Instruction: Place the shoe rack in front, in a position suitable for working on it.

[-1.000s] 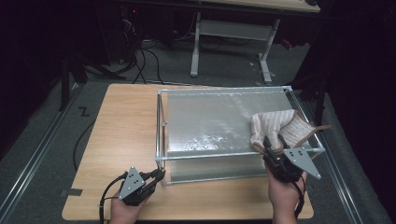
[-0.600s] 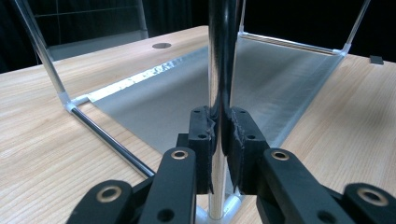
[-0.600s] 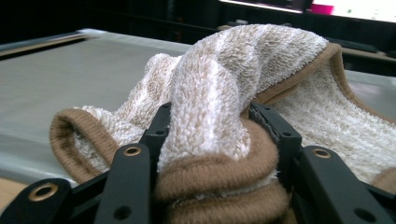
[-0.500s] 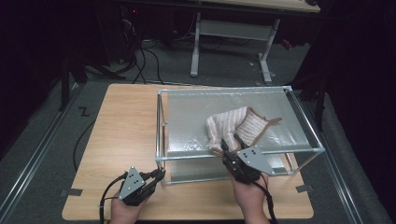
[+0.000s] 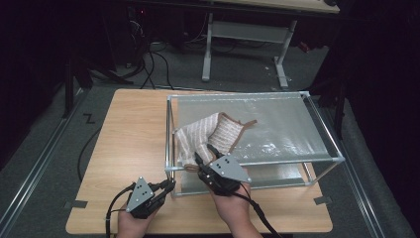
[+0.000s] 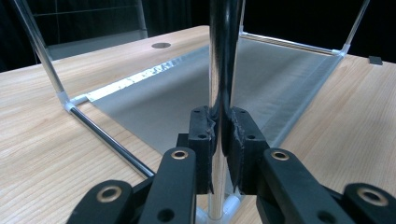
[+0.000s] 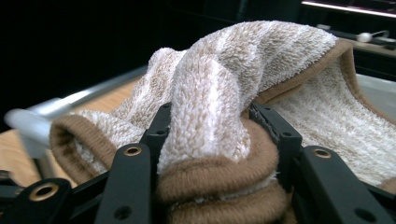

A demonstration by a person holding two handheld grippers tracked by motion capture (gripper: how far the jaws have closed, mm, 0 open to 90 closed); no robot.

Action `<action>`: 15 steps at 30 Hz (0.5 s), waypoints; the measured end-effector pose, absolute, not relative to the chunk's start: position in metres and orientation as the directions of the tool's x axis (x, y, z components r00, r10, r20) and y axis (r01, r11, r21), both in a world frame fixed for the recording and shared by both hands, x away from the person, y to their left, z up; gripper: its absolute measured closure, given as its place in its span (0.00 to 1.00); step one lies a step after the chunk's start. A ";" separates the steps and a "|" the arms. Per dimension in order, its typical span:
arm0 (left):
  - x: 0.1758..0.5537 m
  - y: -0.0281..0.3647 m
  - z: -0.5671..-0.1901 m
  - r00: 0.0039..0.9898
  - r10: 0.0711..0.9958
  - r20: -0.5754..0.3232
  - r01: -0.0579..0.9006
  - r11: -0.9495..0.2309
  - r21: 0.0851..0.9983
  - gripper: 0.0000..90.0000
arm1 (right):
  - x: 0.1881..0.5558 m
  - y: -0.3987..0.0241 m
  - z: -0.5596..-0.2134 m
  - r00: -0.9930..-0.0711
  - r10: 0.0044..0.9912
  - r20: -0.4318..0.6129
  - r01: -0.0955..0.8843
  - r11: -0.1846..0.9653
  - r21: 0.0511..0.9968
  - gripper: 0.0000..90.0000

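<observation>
A beige striped towel (image 5: 218, 131) with a brown hem hangs bunched over the front left part of a metal frame box (image 5: 277, 161) with a grey sheet floor. My right gripper (image 5: 203, 156) is shut on a thick fold of this towel (image 7: 261, 51), which bulges up between the jaws of the right gripper (image 7: 210, 121). My left gripper (image 5: 168, 186) sits low at the box's front left corner. In the left gripper view the left gripper (image 6: 218, 126) is shut on the shiny upright corner post (image 6: 219, 56), with both pads pressed against it.
The box stands on a wooden table (image 5: 129, 129) whose left half is bare wood, with a round hole (image 6: 161, 45) near the far side. Behind the table are the legs of a white desk (image 5: 208, 44) and floor cables (image 5: 153, 59). A tape mark (image 5: 74, 204) lies at the table's front left corner.
My right gripper has carried the towel leftward along the front of the box, from the right corner to near the left post. The left gripper has stayed clamped in place.
</observation>
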State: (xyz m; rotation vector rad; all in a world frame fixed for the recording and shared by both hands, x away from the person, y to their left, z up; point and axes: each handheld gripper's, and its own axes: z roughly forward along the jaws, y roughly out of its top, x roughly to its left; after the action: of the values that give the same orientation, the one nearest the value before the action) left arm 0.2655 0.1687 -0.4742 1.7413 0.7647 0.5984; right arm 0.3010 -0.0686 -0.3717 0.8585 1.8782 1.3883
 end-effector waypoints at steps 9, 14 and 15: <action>0.266 0.169 -0.474 0.662 0.749 0.025 0.195 -0.204 0.959 0.89 | 0.292 -0.045 -0.370 -0.645 0.758 -0.096 0.117 0.221 0.968 0.59; 0.266 0.169 -0.474 0.662 0.749 0.027 0.195 -0.207 0.959 0.89 | 0.292 -0.042 -0.369 -0.655 0.750 -0.086 0.127 0.221 0.967 0.56; 0.266 0.169 -0.474 0.663 0.748 0.027 0.194 -0.207 0.959 0.89 | 0.292 -0.043 -0.369 -0.657 0.750 -0.082 0.130 0.220 0.967 0.56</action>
State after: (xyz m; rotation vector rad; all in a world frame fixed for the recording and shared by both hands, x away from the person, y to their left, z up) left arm 0.2661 0.1688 -0.4743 1.7426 0.7631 0.6077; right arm 0.2923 -0.0425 -0.3689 0.8088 1.9482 1.4627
